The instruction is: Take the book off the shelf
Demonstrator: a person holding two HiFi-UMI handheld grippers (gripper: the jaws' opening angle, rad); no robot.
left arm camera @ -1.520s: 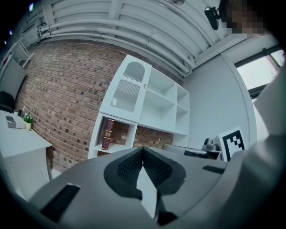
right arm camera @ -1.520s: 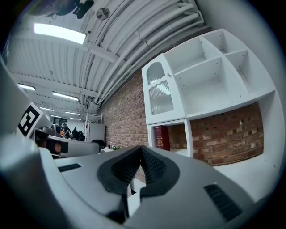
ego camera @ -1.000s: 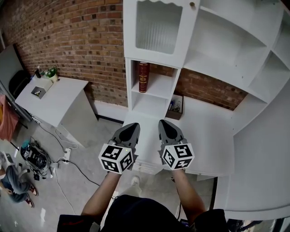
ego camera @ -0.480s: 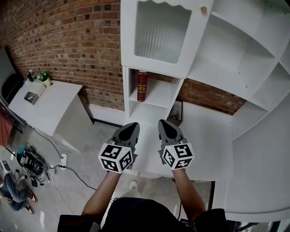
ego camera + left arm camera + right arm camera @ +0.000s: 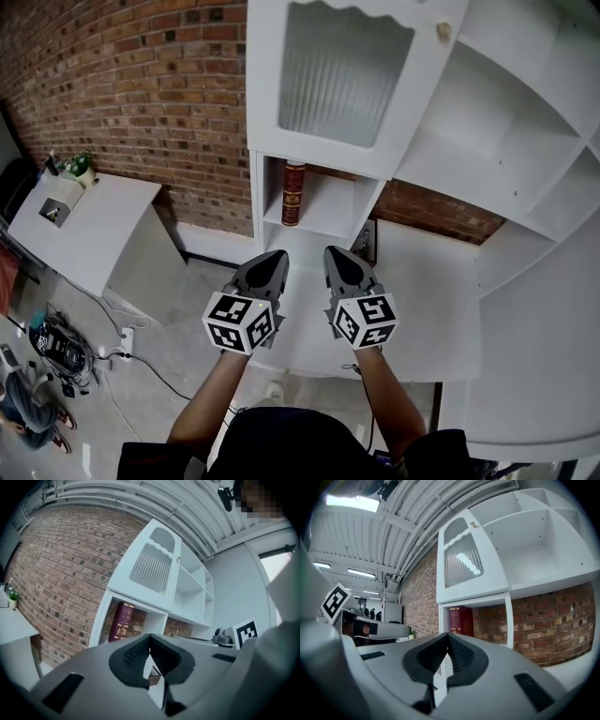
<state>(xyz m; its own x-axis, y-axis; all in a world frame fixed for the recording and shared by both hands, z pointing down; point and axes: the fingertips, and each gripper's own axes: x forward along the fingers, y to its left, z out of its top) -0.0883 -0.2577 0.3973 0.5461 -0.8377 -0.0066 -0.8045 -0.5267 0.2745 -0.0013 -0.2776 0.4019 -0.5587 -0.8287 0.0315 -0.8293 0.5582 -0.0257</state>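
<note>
Book: the dark red book (image 5: 293,193) stands upright at the left end of its shelf board, against the left wall of the open cubby (image 5: 323,202). It is directly under the ribbed-glass door (image 5: 337,75) of the white shelf unit (image 5: 487,122), and nothing props its right side.
Behind it: the brick wall (image 5: 141,103) shows through the cubby, so there seems to be no back panel.
Left tool: the left tool (image 5: 277,256) has its jaws pressed together with nothing between them. It points level at the cubby, well apart from the book.
Right tool: the right tool (image 5: 331,251) is just beside it, likewise closed and empty.
Around: a white bench (image 5: 422,281) runs right from the cubby's foot, and a side bench (image 5: 89,225) stands by the wall at the left.
Stage: approach, with the book untouched.
Risk: closed jaws meeting the spine would likely shove the book back toward the bricks or tip it onto its free right side, so they need to spread first. The narrow cubby's uprights could catch a widened tool.
Changed: the shelf unit looks nearer and larger than a second ago, and the book sits lower in the head view. The side bench has slid toward the left edge, and both tools stayed shut, side by side.
</note>
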